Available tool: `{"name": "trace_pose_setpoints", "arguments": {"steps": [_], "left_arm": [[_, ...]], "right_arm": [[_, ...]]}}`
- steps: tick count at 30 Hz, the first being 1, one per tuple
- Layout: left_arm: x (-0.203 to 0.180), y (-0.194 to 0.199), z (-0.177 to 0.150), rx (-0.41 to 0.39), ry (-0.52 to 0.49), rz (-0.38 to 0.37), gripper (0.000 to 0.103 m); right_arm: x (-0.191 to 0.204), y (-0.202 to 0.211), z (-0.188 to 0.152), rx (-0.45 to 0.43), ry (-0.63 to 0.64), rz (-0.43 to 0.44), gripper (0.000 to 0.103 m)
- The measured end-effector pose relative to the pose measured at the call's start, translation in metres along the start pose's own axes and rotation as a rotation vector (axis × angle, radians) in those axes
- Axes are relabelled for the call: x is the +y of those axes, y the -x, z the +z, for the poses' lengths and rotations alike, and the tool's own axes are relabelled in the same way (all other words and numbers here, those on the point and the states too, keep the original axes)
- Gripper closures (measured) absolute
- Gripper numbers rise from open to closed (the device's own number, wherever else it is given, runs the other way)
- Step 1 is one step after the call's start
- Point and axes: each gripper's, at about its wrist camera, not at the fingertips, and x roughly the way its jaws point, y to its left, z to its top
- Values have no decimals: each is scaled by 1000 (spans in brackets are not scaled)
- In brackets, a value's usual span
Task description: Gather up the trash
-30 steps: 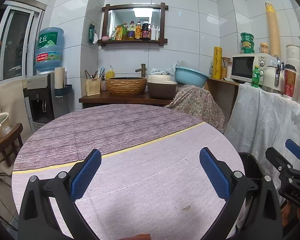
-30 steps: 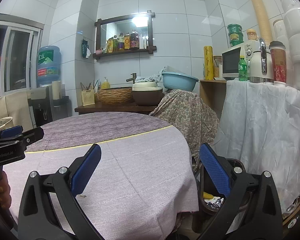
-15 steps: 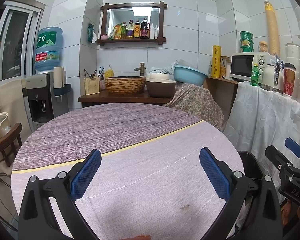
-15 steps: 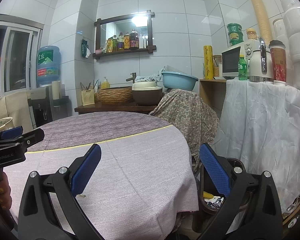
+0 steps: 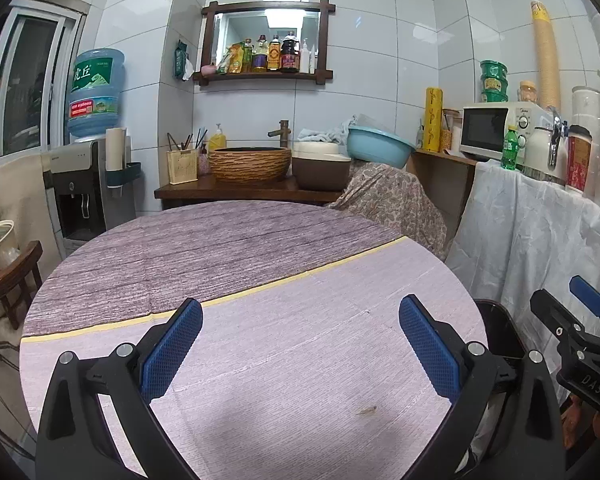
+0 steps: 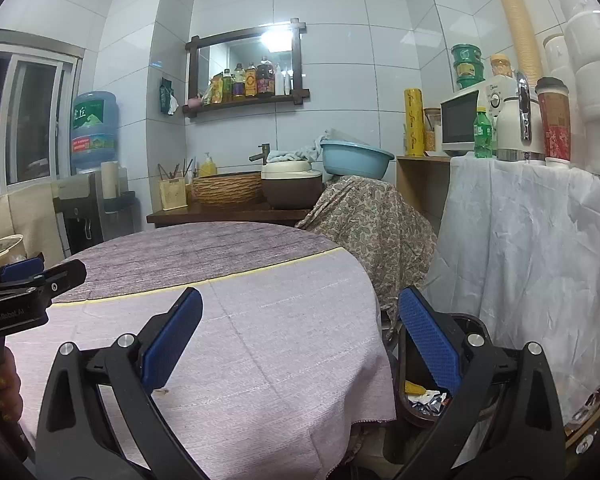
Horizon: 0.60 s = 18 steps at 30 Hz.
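Observation:
My left gripper [image 5: 300, 344] is open and empty above the round table [image 5: 260, 264], which wears a purple-grey cloth. My right gripper [image 6: 300, 340] is open and empty over the table's right edge. A dark trash bin [image 6: 424, 404] stands on the floor right of the table and holds yellow and silver scraps [image 6: 420, 394]. The bin's rim shows in the left wrist view [image 5: 500, 320]. A small brown speck [image 5: 366, 410] lies on the cloth near the left gripper. The right gripper shows in the left wrist view [image 5: 580, 320], and the left gripper in the right wrist view [image 6: 24, 284].
A counter behind the table holds a woven basin [image 5: 250, 162], a brown pot [image 5: 320, 166] and a blue basin [image 5: 380, 146]. A white-draped shelf [image 5: 540, 232] with a microwave [image 5: 496, 132] stands right. A water dispenser [image 5: 88, 184] and a stool [image 5: 12, 280] stand left.

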Motion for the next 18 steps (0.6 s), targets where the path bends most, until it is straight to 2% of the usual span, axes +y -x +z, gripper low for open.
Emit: {"name": "trace_pose_setpoints", "arguments": {"steps": [18], "left_arm": [[-4, -2, -1, 16, -1, 6, 5]], "right_arm": [[1, -2, -1, 5, 2, 6, 6]]}}
